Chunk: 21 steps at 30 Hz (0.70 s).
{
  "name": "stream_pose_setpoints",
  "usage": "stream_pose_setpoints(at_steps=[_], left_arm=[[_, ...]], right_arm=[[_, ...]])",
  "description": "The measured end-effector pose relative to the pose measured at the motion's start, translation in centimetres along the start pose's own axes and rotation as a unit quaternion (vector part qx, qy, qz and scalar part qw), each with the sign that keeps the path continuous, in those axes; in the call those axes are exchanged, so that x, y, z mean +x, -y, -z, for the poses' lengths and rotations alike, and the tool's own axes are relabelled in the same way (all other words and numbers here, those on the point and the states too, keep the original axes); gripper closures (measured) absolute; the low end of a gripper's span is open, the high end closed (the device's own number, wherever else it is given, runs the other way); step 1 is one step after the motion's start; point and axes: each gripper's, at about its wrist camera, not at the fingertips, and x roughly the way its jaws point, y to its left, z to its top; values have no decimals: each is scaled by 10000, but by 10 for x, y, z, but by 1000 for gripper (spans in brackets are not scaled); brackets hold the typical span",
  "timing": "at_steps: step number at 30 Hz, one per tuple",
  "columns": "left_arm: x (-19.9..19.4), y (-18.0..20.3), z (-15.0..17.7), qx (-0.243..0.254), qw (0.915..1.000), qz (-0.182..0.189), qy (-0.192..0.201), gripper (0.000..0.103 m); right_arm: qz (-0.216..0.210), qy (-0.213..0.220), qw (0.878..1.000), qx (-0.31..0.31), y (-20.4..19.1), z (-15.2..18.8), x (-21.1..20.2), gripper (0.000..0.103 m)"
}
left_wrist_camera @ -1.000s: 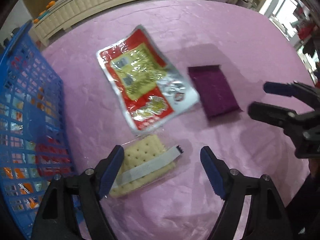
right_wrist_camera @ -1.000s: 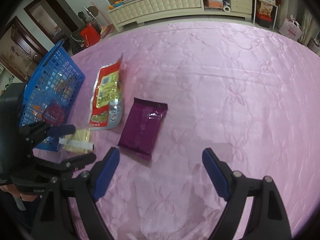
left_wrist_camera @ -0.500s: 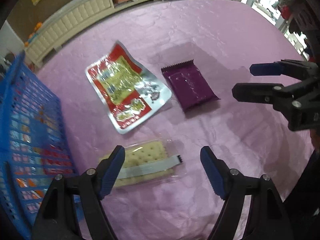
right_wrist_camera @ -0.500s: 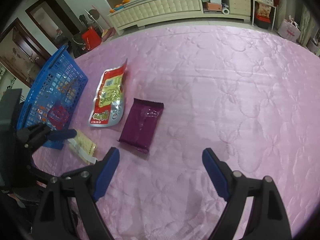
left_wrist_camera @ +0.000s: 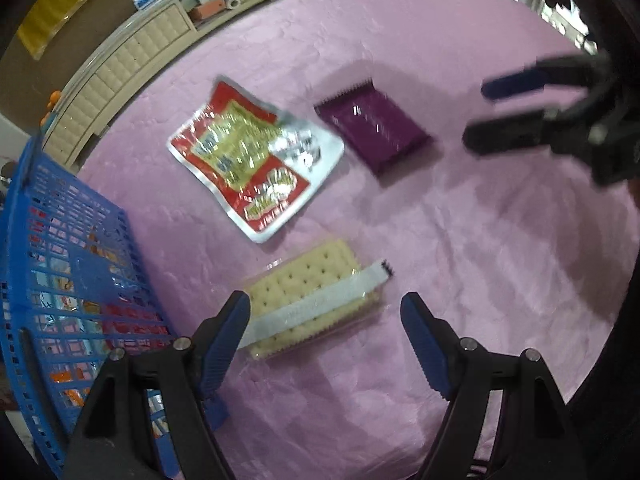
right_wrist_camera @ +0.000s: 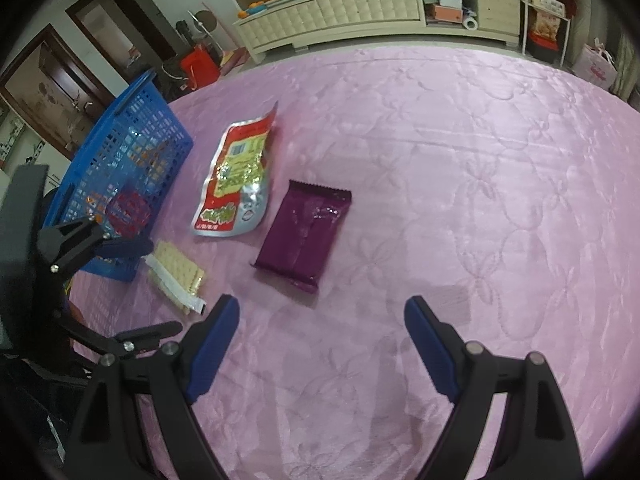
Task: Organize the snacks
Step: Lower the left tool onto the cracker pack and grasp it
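A clear pack of crackers (left_wrist_camera: 316, 296) lies on the pink tablecloth just ahead of my open left gripper (left_wrist_camera: 326, 340), partly between its jaws; it also shows in the right wrist view (right_wrist_camera: 176, 276). A red and silver snack bag (left_wrist_camera: 256, 156) (right_wrist_camera: 236, 180) and a purple packet (left_wrist_camera: 374, 126) (right_wrist_camera: 306, 232) lie beyond. A blue basket (left_wrist_camera: 60, 264) (right_wrist_camera: 128, 168) with several snacks stands at the left. My right gripper (right_wrist_camera: 322, 344) is open and empty, short of the purple packet; it also shows in the left wrist view (left_wrist_camera: 492, 114).
The pink quilted tablecloth (right_wrist_camera: 460, 160) covers the wide table. A cream cabinet (right_wrist_camera: 352, 12) with shelves stands behind the table. A dark door (right_wrist_camera: 52, 84) and red bag (right_wrist_camera: 198, 66) lie at the far left.
My left gripper has drawn nearer to the cracker pack, which now sits closer between its jaws. My right gripper has edged toward the purple packet. Both stay open.
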Motion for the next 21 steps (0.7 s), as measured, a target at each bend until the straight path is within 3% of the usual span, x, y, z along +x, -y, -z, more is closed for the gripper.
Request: stream_pose_setpoints(at_steps=[3, 10, 21], left_arm=[[11, 5, 4, 161, 9996, -222, -115, 27], [20, -7, -6, -67, 9997, -244, -74, 21], [34, -32, -25, -673, 9973, 288, 22, 21]], right_arm=[[-6, 14, 10000, -18, 1, -1, 1, 15], [-74, -21, 10000, -22, 3, -2, 9, 15], [-211, 5, 9997, 86, 16, 0, 16, 15]])
